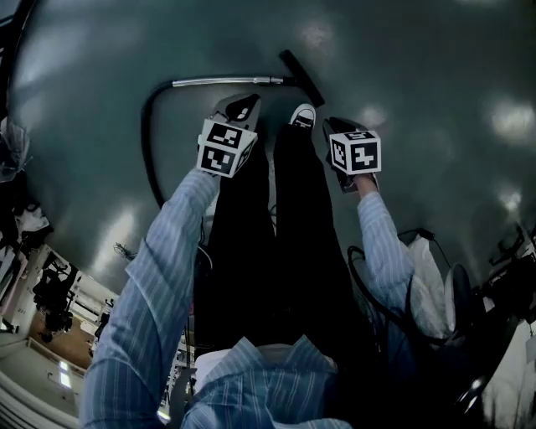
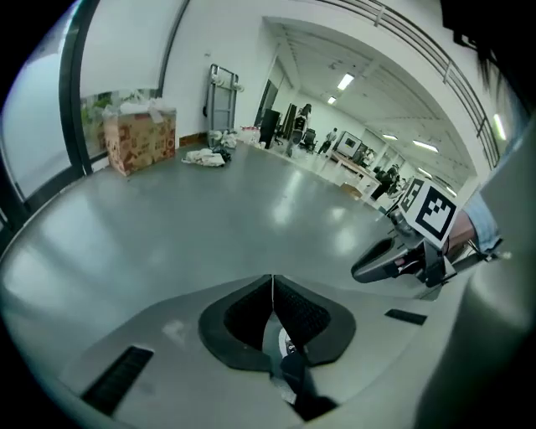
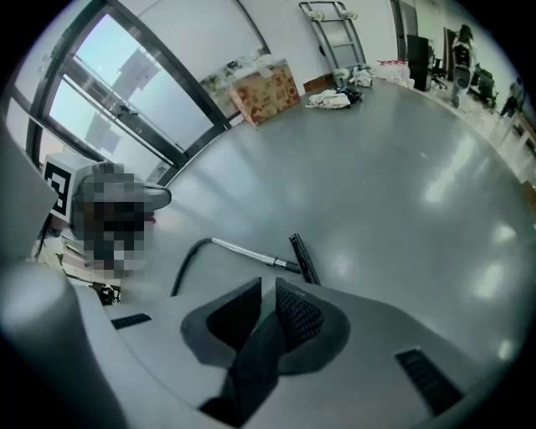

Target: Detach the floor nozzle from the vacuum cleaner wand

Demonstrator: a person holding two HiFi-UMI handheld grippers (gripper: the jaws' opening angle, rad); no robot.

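Note:
The vacuum lies on the grey floor ahead of the person's feet. Its silver wand (image 1: 226,81) (image 3: 247,251) joins a narrow black floor nozzle (image 1: 301,77) (image 3: 303,258) at its right end, and a black hose (image 1: 151,142) (image 3: 186,261) curves back from its left end. My left gripper (image 1: 243,105) (image 2: 272,303) is held above the floor, short of the wand, shut and empty. My right gripper (image 1: 337,127) (image 3: 266,306) hangs to the right of a shoe (image 1: 302,115), near the nozzle but apart from it, shut with nothing held. The left gripper view does not show the vacuum.
The person's dark trouser legs (image 1: 280,251) stand between the two grippers. A printed cardboard box (image 2: 138,138) (image 3: 266,90) and a metal trolley (image 2: 219,96) (image 3: 333,25) stand far off by the wall. Cables and gear (image 1: 435,310) lie at the right.

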